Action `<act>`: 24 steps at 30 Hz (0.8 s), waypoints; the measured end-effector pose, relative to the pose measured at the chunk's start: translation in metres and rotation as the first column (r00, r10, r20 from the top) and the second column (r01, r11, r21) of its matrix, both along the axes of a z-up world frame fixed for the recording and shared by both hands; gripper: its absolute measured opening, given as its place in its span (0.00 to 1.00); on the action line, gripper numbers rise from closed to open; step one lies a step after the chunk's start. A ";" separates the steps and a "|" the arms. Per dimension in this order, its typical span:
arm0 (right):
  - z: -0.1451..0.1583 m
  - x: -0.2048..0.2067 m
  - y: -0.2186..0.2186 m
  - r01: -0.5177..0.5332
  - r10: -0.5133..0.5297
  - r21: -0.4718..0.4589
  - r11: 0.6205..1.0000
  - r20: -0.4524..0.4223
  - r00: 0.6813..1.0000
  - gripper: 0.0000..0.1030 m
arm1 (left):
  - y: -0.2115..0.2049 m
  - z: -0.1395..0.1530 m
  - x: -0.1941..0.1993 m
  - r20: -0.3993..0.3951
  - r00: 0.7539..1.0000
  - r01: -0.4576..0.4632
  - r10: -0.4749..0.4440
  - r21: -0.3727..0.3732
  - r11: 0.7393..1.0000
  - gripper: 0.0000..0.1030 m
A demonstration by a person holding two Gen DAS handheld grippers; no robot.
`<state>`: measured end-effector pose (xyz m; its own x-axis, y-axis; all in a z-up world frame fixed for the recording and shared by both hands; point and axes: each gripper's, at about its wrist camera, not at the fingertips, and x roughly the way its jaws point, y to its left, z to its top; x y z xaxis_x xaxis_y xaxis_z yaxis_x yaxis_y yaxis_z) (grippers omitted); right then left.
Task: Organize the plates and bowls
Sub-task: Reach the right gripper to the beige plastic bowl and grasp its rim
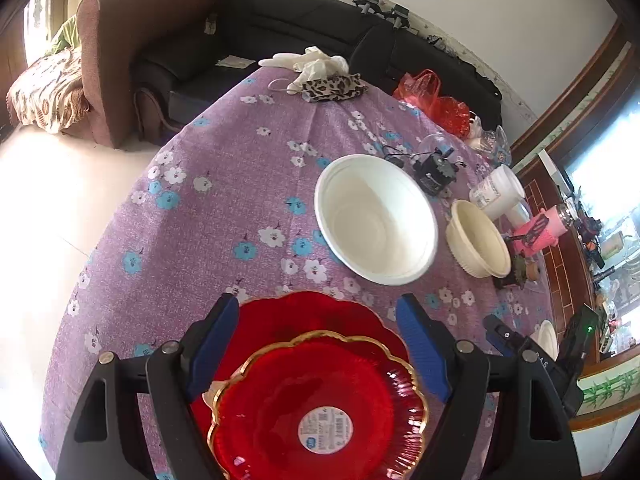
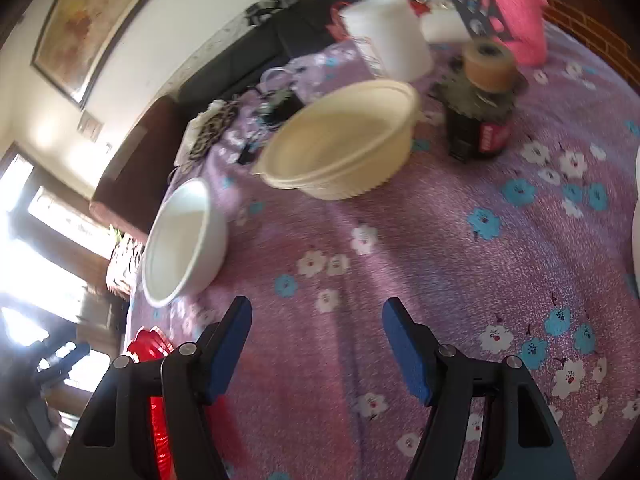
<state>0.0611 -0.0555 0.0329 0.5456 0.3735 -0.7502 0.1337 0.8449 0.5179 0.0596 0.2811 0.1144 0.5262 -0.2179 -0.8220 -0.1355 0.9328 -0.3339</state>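
Two red plates lie stacked on the purple flowered cloth: a small gold-rimmed red plate (image 1: 316,412) rests on a larger red plate (image 1: 304,316). My left gripper (image 1: 320,320) hangs open over them, with its blue fingers on either side of the stack and the pads apart from it. Farther off stand a white bowl (image 1: 376,220) and a cream bowl (image 1: 478,240). My right gripper (image 2: 316,312) is open over bare cloth with nothing between its fingers. The cream bowl (image 2: 340,140) is ahead of it, the white bowl (image 2: 184,240) to its left, and the red plates' edge (image 2: 150,344) at lower left.
Behind the bowls stand a white tub (image 2: 388,36), a pink bottle (image 2: 516,12), a tape roll on a dark jar (image 2: 484,96) and a red bag (image 1: 436,100). Gloves and a leopard-print mask (image 1: 332,86) lie at the far edge. A white rim (image 2: 637,220) shows at right. The table drops off at left (image 1: 120,216).
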 end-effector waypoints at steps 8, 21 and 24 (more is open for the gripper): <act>-0.008 0.020 -0.001 0.048 -0.048 0.026 0.999 -0.014 0.999 0.70 | 0.011 -0.014 0.019 -0.041 0.999 -0.025 0.024 -0.028 0.999 0.78; -0.021 0.060 -0.045 0.298 -0.291 0.168 0.940 -0.067 0.954 0.72 | -0.002 -0.018 0.021 -0.020 1.000 -0.004 0.003 -0.052 0.999 0.78; -0.017 0.059 -0.041 0.314 -0.310 0.174 0.933 -0.052 0.949 0.72 | -0.012 -0.016 0.018 -0.012 1.000 0.026 -0.027 -0.049 0.998 0.78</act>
<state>0.1197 -0.0965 0.0163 0.6392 0.3157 -0.7013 0.3895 0.6534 0.6492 0.0777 0.2692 0.0981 0.5090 -0.2713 -0.8169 -0.1155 0.9189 -0.3772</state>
